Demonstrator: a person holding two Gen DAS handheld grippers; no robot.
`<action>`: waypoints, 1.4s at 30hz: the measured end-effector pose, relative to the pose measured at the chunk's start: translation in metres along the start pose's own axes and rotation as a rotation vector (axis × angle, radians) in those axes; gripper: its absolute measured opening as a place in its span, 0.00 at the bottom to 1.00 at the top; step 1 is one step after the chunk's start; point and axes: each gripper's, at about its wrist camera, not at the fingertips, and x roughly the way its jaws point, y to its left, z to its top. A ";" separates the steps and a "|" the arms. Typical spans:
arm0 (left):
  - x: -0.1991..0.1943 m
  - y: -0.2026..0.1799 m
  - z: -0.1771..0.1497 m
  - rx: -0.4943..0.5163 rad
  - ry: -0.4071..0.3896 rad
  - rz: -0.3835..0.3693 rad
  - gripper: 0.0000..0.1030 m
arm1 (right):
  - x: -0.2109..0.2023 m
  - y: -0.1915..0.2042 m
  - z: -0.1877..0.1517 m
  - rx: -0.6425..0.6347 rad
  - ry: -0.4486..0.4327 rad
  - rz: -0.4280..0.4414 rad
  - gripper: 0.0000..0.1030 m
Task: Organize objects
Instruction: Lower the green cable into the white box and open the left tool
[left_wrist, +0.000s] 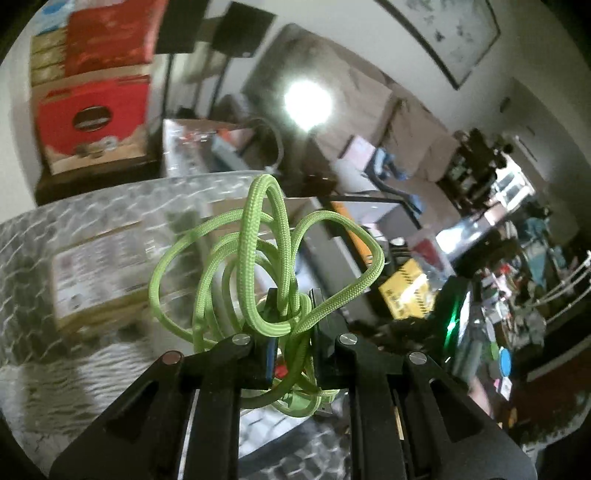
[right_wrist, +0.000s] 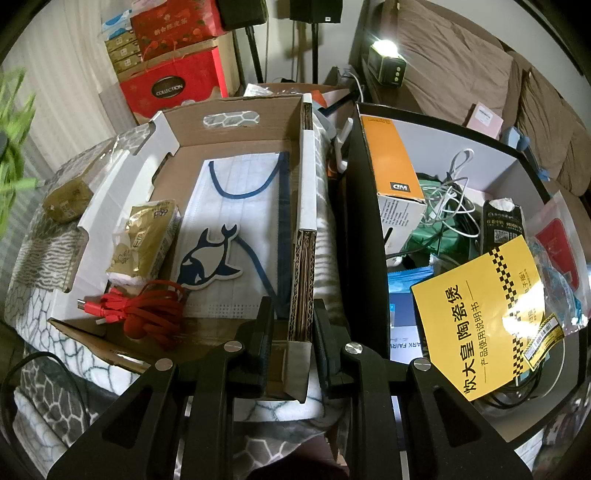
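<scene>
My left gripper (left_wrist: 291, 314) is clamped on a tangle of green cable (left_wrist: 255, 258). Loops fan out ahead of and above my fingertips; more cable hangs back between the fingers, toward the camera. The bundle is lifted clear, with a patterned cloth (left_wrist: 74, 369) blurred beyond and to the left of it.

My right gripper (right_wrist: 293, 325) straddles the right-hand wall of the cardboard box (right_wrist: 236, 136). One finger sits inside the box and one outside, both close against the corrugated edge. Whether they pinch it I cannot tell.

Inside the box, ahead-left of my right fingers:
- a red cable (right_wrist: 147, 314), coiled, nearest the left finger
- a whale cutout (right_wrist: 207, 258) lying on a white bag (right_wrist: 236, 206)
- a gold tissue pack (right_wrist: 144, 236) beyond the red cable

To the right of my right fingers stands a dark bin (right_wrist: 360, 221), holding a yellow leaflet (right_wrist: 480, 314), an orange box (right_wrist: 391, 162) and white wires (right_wrist: 450, 192).

At the far left edge of the right view, a green blur (right_wrist: 11, 155) shows.
</scene>
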 end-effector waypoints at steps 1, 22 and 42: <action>0.008 -0.007 0.005 0.003 0.010 -0.012 0.13 | 0.000 0.000 0.000 -0.001 0.000 -0.001 0.20; 0.175 -0.033 -0.024 -0.118 0.347 -0.010 0.19 | -0.018 -0.001 -0.002 0.066 -0.038 0.027 0.22; 0.051 0.004 -0.016 -0.026 0.151 0.015 0.62 | -0.041 0.000 0.009 0.087 -0.101 0.048 0.31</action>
